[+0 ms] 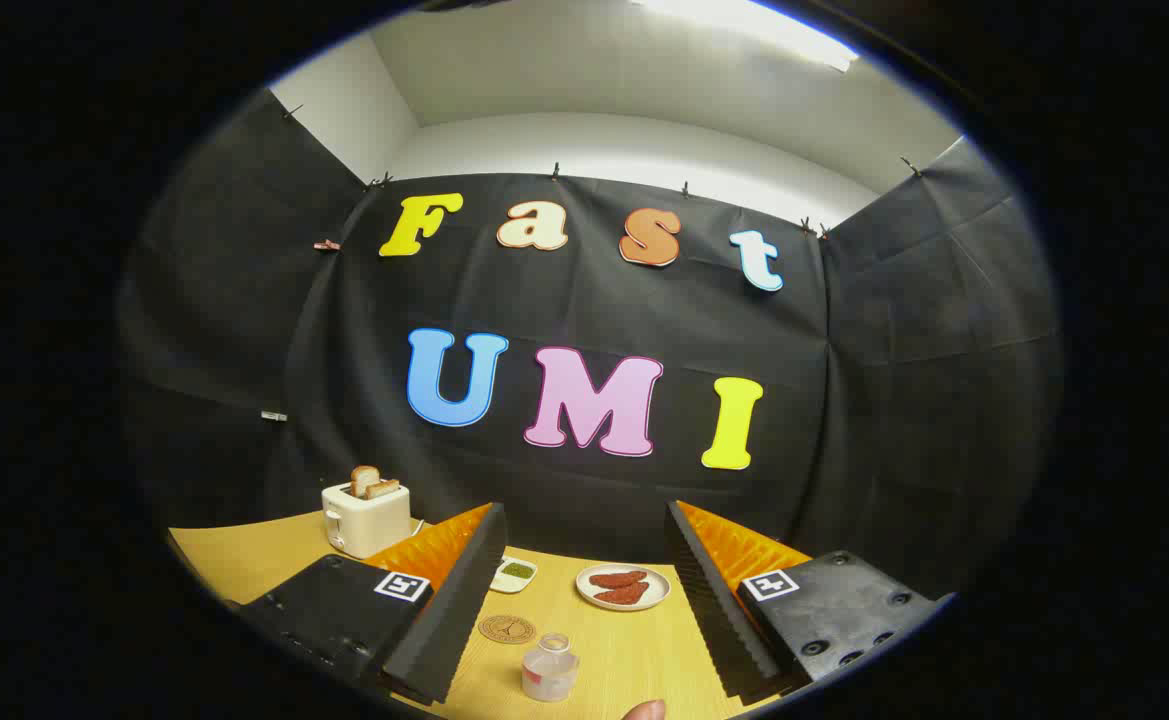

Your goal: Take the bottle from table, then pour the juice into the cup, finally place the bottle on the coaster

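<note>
My gripper (pixel 582 610) is open, its two fingers spread wide above the wooden table (pixel 624 650) with nothing between them. Below and between the fingers stands a small clear plastic bottle (pixel 549 668), upright, near the left finger. Just beyond the bottle lies a round brown coaster (pixel 507 628) flat on the table. I cannot make out a cup among these things.
A white plate with two reddish-brown pieces (pixel 624 587) sits beyond the fingers. A small white dish with green stuff (pixel 515 573) lies beside the left finger. A cream toaster with toast (pixel 367 513) stands at the back left. A fingertip (pixel 644 710) shows at the near edge.
</note>
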The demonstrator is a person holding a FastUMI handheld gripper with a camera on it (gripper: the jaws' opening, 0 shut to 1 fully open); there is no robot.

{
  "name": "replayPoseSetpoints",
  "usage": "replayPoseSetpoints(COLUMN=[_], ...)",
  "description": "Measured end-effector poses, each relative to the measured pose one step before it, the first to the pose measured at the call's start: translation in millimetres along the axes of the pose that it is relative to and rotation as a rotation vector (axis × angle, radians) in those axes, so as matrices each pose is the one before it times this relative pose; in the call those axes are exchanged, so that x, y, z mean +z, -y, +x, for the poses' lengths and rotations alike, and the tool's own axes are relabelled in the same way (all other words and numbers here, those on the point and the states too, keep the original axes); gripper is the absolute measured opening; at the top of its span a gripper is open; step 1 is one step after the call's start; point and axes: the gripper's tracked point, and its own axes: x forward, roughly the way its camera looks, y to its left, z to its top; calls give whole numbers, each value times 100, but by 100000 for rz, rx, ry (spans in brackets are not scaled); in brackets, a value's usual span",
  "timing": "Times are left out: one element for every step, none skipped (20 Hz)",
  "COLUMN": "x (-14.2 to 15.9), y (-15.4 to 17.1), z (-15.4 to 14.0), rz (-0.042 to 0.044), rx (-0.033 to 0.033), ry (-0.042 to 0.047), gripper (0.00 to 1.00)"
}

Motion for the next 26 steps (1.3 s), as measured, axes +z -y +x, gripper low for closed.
replayPoseSetpoints(x=[28,-27,-19,-15,-81,27,95,54,-50,-32,-90,-51,-91,1,-15,82,-107,-97,-182,-104,89,52,-85,63,89,-148], y=[-49,-4,74,-13,40,-64,39,126,69,-45,51,61,21,92,43,3,74,0,3,-31,20,33,180,358,178,-179], z=[27,81,56,39,-2,-19,11,81,68,92,4,-31,-80,-14,-80,16,3,-3,-4,-135,23,50,-99,9,-7,51], rz=[-8,-419,-571,-319,-121,-27,-210,-384,-314,-134,36,222,210,94,57,-56,89,182,302,379,267,163,-91,145,479,200], rx=[8,-35,-107,-38,-98,129,-54,-80,35,44,-3,-78,-91,-187,1,3,-29,32,7,110,-7,28,-615,-1100,-538,191], ry=[24,18,-109,-122,-154,-18,124,9,-233,-185,-334,-223,-121,22,177,94,-38,-177,-349,-179,105,226,113,504,742,423], gripper=[97,97,97,97,97,97,97,97,97,97,97,97,97,97,97,97,97,97,97,97,97,97,97,97,97,97])
